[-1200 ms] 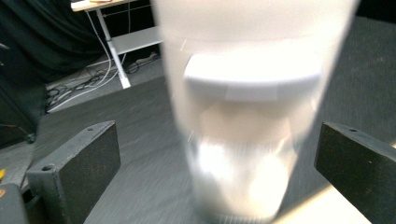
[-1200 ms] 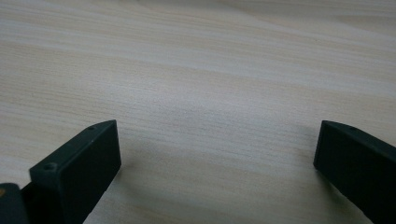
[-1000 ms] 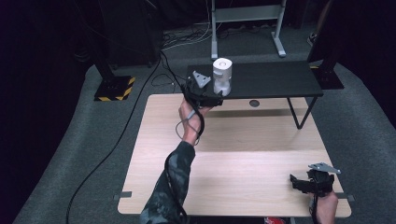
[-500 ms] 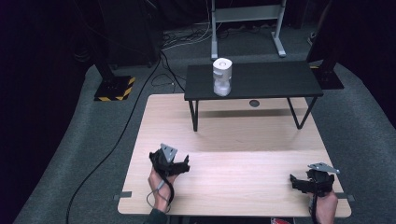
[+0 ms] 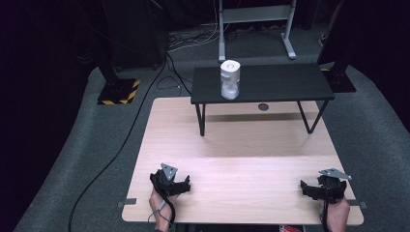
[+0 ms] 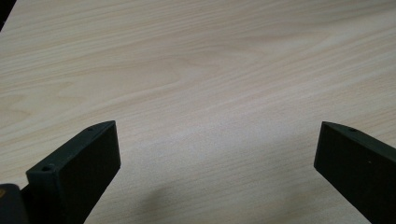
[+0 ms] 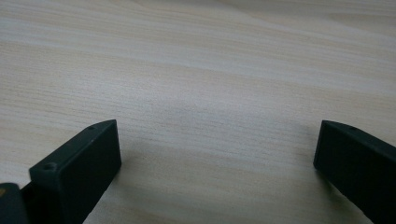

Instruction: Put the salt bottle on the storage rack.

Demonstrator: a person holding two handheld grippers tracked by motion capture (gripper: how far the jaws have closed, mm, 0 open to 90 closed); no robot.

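Observation:
A white cylindrical object point(image 5: 230, 79) stands upright on the left part of a small black table point(image 5: 290, 82) at the far side of the light wooden tabletop point(image 5: 241, 145). My left gripper point(image 5: 175, 186) rests near the front left edge, held by a hand; its jaws are wide apart over bare wood point(image 6: 215, 116), nothing between them. My right gripper point(image 5: 316, 189) sits near the front right edge, also open over bare wood point(image 7: 215, 102) with nothing held.
Past the wooden tabletop lies grey carpet with black cables point(image 5: 121, 145) trailing at the left. A yellow-and-black striped stand base point(image 5: 118, 92) sits at the back left, and a metal frame point(image 5: 256, 19) stands behind the black table.
My left gripper was up at the white cylinder a second ago, then came back to the front left of the table and has settled slightly lower there. The right gripper has stayed put.

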